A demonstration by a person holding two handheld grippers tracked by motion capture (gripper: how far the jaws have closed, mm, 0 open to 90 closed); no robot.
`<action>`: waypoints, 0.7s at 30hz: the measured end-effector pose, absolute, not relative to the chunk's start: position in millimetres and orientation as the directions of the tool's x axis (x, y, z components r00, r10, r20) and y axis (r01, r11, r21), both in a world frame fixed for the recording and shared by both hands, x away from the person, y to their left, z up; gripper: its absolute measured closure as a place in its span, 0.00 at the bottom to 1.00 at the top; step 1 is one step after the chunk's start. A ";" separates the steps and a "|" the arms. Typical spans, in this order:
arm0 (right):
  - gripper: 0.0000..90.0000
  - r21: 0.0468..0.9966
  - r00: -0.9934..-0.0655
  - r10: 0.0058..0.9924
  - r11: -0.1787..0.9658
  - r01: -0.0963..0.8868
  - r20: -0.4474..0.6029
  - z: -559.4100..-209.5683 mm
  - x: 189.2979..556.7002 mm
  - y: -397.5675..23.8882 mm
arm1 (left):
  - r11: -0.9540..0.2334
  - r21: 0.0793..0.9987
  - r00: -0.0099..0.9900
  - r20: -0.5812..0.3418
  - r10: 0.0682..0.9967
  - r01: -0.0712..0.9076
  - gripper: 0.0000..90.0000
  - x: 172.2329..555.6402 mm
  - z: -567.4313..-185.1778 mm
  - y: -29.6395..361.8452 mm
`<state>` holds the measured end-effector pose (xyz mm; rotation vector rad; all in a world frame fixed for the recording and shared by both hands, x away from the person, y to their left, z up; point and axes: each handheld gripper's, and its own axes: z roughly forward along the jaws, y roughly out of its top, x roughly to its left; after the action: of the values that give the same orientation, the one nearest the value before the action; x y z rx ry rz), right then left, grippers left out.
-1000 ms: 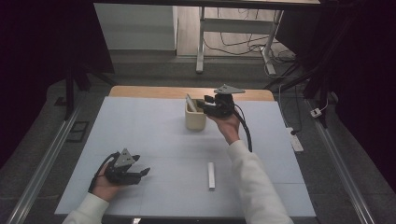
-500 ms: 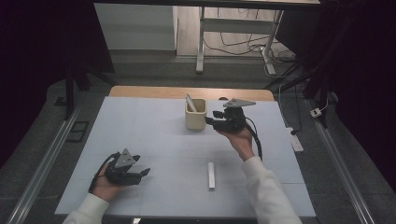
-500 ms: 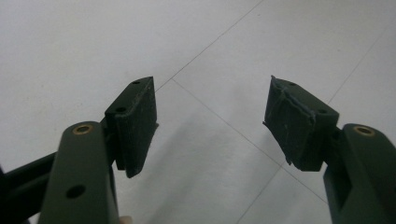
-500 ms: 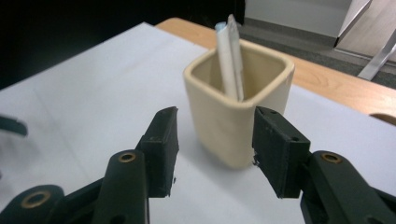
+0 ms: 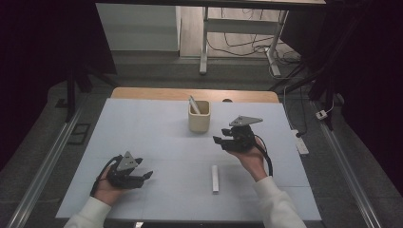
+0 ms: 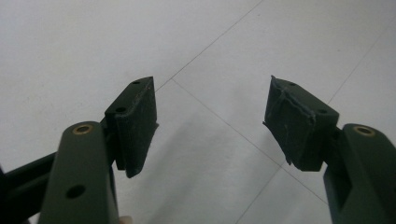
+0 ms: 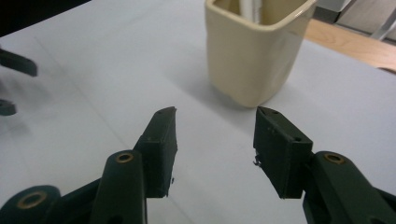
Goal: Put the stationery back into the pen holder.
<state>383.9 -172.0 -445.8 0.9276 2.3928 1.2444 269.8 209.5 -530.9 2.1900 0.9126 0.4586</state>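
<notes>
landmark: cream square ceramic cup (image 5: 199,117) at the counter's (image 5: 157,142) far middle, a white stick (image 5: 194,105) standing inside
white flat bar (image 5: 215,178): lying well nearer than the cup
right gripper (image 5: 219,141): just right of the cup, jaws spread, just been opening, nothing between
left gripper (image 5: 146,176): far left of the cup, spread, nothing between

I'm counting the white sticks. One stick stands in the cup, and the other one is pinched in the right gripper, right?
Not quite. The right gripper is open and empty, as the right gripper view shows. The other white stick lies flat on the table. One stick does stand in the cup.
</notes>
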 end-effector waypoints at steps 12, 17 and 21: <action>0.50 0.785 -0.781 0.622 0.456 0.420 0.056 -458.2 360.2 -172.5 | -0.501 0.726 0.687 0.054 0.725 0.471 0.38 269.2 -530.5 208.6; 0.47 0.765 -0.783 0.621 0.484 0.426 0.043 -461.7 355.3 -174.0 | -0.501 0.726 0.687 0.053 0.724 0.471 0.38 269.5 -530.6 208.9; 0.45 0.746 -0.781 0.622 0.497 0.443 0.049 -464.4 352.0 -173.0 | -0.501 0.727 0.688 0.053 0.723 0.470 0.38 269.3 -530.6 209.0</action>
<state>352.0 -173.0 -464.4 0.9105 2.5151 1.1549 269.3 209.0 -530.6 2.1907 0.9096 0.4615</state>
